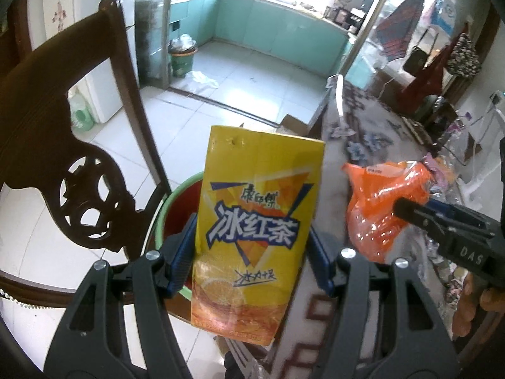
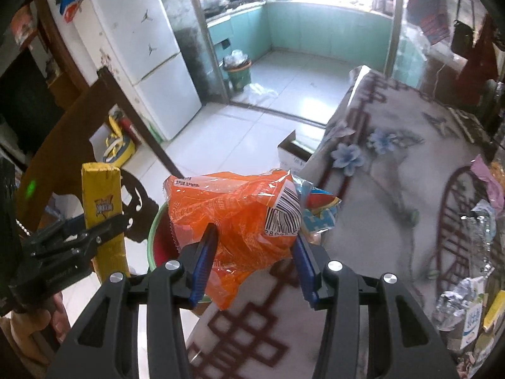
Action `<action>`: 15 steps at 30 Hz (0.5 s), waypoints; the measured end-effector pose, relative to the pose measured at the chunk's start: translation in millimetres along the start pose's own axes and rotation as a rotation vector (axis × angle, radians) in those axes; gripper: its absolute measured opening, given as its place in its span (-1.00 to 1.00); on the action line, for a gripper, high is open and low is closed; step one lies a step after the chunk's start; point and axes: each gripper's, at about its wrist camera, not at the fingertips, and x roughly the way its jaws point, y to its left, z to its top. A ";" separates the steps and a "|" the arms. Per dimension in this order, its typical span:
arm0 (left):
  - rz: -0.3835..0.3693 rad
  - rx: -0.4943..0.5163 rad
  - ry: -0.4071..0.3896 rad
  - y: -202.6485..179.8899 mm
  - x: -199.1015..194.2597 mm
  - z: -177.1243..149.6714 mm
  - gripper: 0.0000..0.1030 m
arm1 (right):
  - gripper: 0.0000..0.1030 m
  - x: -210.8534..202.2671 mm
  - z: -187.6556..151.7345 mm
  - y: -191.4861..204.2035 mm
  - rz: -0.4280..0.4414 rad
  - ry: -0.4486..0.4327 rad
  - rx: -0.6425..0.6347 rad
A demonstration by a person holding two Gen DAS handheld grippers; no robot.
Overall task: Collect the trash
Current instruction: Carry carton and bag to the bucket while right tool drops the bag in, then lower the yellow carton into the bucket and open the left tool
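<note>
Trash fills both claws. The left claw (image 1: 252,252) pinches a yellow iced tea carton (image 1: 255,221) across its flat sides, blue pads (image 1: 183,252) pressed against it, the carton standing upright with its printed face to the camera. It hangs over a green-rimmed bin (image 1: 164,211) with a red inside, which sits on the tiled floor (image 1: 252,94) just beside the tabletop's (image 2: 394,205) near edge and next to a dark carved wooden chair (image 1: 79,164). The right claw (image 2: 252,259) grips a crumpled orange plastic wrapper (image 2: 230,214) with a barcode label, along with a smaller blue and red wrapper (image 2: 318,208) bunched at its right side. This bundle hangs over the tabletop's left edge, partly above the bin. The two claws are near each other, side by side. More litter, including crushed clear plastic bottles (image 2: 479,243) and a small white carton (image 2: 473,319), lies along the tabletop's right edge on the flowered cloth.
</note>
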 end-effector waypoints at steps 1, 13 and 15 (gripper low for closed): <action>0.006 -0.007 0.007 4.1 3.9 0.6 0.18 | -0.11 6.6 0.1 2.1 0.009 0.013 0.000; 0.023 -0.025 0.033 17.7 26.7 15.4 0.18 | 0.31 37.4 4.9 17.5 0.101 0.052 -0.026; 0.025 -0.022 0.035 16.8 30.2 17.5 0.18 | 0.31 33.1 6.4 13.6 0.093 0.049 -0.019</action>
